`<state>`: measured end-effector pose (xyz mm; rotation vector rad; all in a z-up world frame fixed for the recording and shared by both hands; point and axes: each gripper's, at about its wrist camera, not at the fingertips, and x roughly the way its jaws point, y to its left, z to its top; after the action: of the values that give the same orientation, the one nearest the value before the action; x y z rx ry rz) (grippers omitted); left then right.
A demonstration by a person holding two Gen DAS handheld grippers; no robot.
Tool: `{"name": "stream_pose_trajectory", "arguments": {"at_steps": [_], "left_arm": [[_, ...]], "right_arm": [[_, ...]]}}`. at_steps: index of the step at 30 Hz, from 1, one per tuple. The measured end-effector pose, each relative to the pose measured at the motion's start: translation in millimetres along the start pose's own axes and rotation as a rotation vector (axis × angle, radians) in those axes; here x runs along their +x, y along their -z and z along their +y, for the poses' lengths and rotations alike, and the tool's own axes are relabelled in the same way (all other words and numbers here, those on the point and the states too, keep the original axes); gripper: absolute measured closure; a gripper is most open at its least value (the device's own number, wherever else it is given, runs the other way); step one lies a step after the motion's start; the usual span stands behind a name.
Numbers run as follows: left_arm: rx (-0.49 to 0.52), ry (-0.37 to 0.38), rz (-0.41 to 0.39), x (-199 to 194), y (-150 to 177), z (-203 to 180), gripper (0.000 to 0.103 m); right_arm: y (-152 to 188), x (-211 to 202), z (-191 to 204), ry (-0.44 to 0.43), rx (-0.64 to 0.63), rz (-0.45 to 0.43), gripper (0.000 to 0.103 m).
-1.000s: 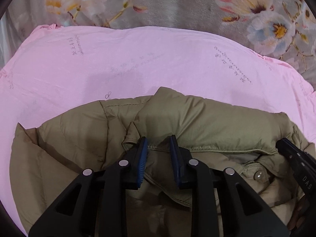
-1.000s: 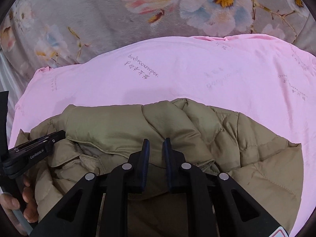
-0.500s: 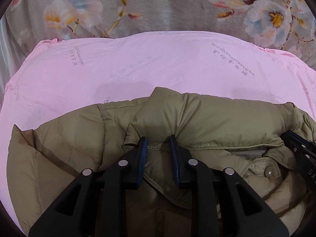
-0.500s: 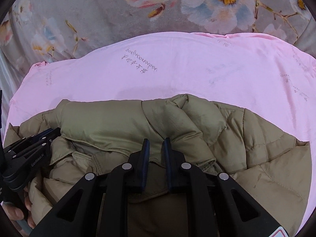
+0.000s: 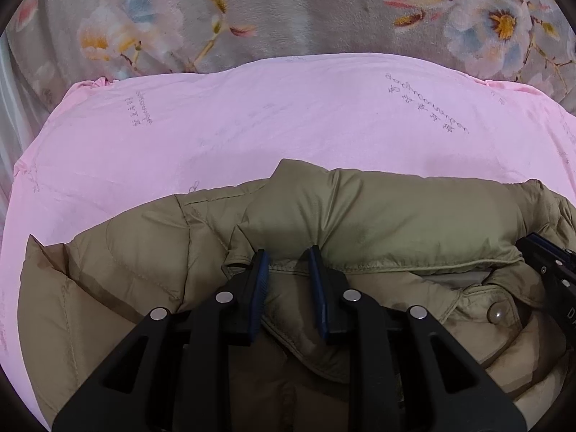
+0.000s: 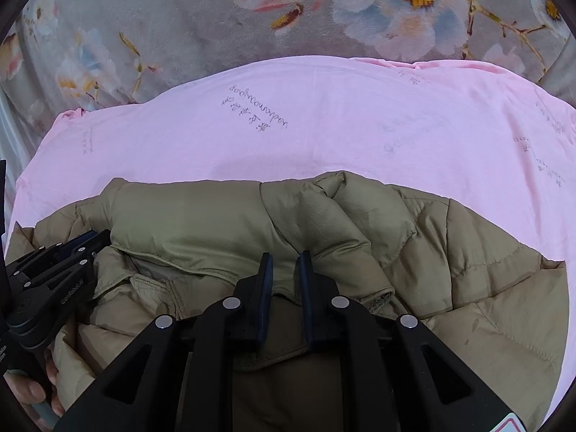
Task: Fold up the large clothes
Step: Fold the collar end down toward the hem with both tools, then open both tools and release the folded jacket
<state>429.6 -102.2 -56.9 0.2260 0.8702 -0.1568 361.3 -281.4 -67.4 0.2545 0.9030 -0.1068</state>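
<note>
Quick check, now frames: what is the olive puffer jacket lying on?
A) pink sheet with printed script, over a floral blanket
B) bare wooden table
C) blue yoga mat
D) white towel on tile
A: the jacket lies on the pink sheet with script print, and the grey floral blanket shows beyond the sheet's far edge. Both the left gripper and right gripper pinch the jacket's collar edge.
</note>
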Motion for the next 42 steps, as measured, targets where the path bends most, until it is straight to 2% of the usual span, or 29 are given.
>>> {"name": "stream_pose_trajectory", "arguments": {"at_steps": [7,12,14,16,18,20,21,22,24,27,28,29,32,34,38,42], "left_arm": [[0.02,-0.025,0.0,0,0,-5,0.081],[0.017,-0.023,-0.002,0,0,-4,0.081],[0.014,-0.019,-0.004,0,0,-3,0.081],[0.007,-0.012,-0.005,-1,-1,-2,0.081],[-0.014,0.012,-0.013,-4,0,3,0.08],[-0.077,0.065,-0.019,-12,3,17,0.078],[-0.101,0.071,-0.02,-19,7,25,0.07],[-0.122,0.059,-0.027,-34,14,35,0.053],[-0.134,0.084,-0.089,-73,32,54,0.037],[-0.11,0.119,-0.114,-131,72,85,0.024],[-0.105,0.131,-0.104,-148,88,97,0.022],[-0.101,0.136,-0.095,-161,100,105,0.021],[-0.105,0.132,-0.053,-200,153,142,0.021],[-0.157,0.153,-0.022,-222,191,166,0.02],[-0.291,0.228,0.048,-249,258,203,0.02],[-0.388,0.273,0.104,-266,307,217,0.02]], "right_arm": [[0,0,1,0.001,0.0,0.0,0.091],[0,0,-3,-0.032,0.014,0.004,0.091],[-1,0,-11,-0.09,0.044,-0.001,0.087],[-1,0,-26,-0.212,0.116,-0.009,0.083],[2,-5,-37,-0.249,0.179,-0.036,0.085],[7,-22,-38,-0.181,0.189,-0.078,0.084],[12,-34,-36,-0.137,0.18,-0.082,0.082],[20,-52,-34,-0.125,0.168,-0.083,0.079],[44,-95,-34,-0.152,0.143,-0.093,0.072],[92,-164,-47,-0.149,0.111,-0.113,0.052],[106,-182,-54,-0.139,0.11,-0.114,0.044],[126,-206,-64,-0.134,0.113,-0.112,0.04],[179,-259,-95,-0.13,0.159,-0.082,0.037],[220,-291,-115,-0.124,0.201,-0.046,0.036],[290,-328,-139,-0.134,0.277,0.02,0.036],[340,-346,-146,-0.232,0.354,0.053,0.036]]}}
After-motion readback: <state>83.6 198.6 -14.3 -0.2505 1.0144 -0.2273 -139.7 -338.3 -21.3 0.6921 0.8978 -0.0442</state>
